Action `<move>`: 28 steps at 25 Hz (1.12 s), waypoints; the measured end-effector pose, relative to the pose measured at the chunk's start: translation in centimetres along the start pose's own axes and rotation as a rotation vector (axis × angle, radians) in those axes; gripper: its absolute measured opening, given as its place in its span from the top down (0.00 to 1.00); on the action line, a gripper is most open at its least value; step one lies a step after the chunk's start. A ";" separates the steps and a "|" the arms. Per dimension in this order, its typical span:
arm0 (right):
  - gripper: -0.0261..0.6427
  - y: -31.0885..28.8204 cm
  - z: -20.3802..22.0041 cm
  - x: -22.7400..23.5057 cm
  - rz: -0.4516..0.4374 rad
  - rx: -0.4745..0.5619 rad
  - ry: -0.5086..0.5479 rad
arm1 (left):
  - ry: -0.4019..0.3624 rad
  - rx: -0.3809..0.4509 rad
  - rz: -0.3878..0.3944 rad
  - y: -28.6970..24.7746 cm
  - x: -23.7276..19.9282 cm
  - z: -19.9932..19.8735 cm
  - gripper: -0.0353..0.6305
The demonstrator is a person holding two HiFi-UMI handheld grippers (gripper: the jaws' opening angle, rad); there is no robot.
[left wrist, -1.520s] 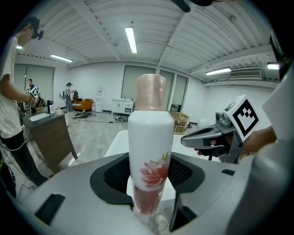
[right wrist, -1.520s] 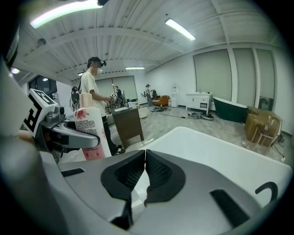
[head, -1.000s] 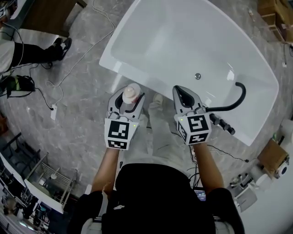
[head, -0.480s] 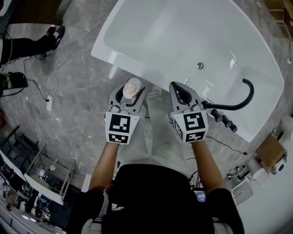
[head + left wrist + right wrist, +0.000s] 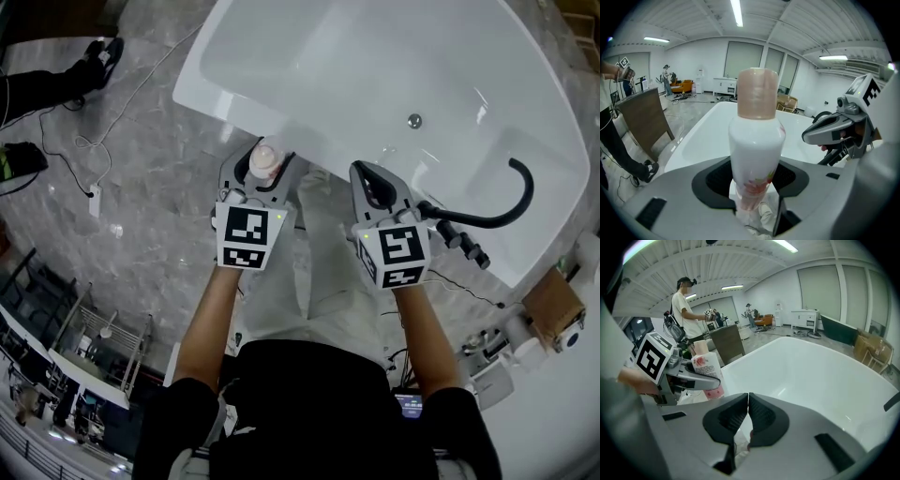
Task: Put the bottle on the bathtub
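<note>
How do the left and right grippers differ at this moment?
The left gripper clamps an upright white bottle; the right gripper holds nothing. The left jaws stand apart around the bottle; the right jaws are pressed together. Both point toward the near rim of the bathtub.

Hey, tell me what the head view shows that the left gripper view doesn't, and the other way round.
Only the head view: the tub's drain, the person's forearms, and the marker cube on the left gripper. Only the left gripper view: ceiling lights, big windows, and the floral print low on the bottle. Both: that white, pink-capped bottle clamped upright in the left gripper's jaws, the bathtub just ahead, and the right gripper with its jaws together.
</note>
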State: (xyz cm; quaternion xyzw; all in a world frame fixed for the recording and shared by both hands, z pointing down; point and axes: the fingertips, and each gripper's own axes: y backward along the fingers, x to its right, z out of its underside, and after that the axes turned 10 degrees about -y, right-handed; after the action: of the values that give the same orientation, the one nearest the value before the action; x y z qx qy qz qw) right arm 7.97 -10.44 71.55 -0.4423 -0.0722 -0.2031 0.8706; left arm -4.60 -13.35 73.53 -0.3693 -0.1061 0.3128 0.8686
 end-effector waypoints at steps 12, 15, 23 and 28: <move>0.92 -1.8 2.0 -0.1 -0.019 -0.035 0.019 | 0.004 0.013 -0.009 -3.2 0.2 1.2 0.59; 0.92 -2.0 2.4 -0.1 -0.021 -0.045 0.018 | -0.007 0.025 -0.012 -3.7 0.2 1.4 0.59; 0.92 -3.0 3.1 -0.2 -0.024 -0.067 0.015 | -0.016 0.075 -0.016 -4.6 0.0 0.6 0.59; 0.92 -3.4 3.1 -0.3 -0.027 -0.068 0.013 | -0.024 0.088 -0.014 -4.6 0.1 0.8 0.59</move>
State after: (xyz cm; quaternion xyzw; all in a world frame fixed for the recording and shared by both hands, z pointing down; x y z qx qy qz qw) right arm 6.48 -9.65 75.83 -0.4691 -0.0659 -0.2201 0.8527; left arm -2.73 -15.27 77.35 -0.3264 -0.1050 0.3155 0.8848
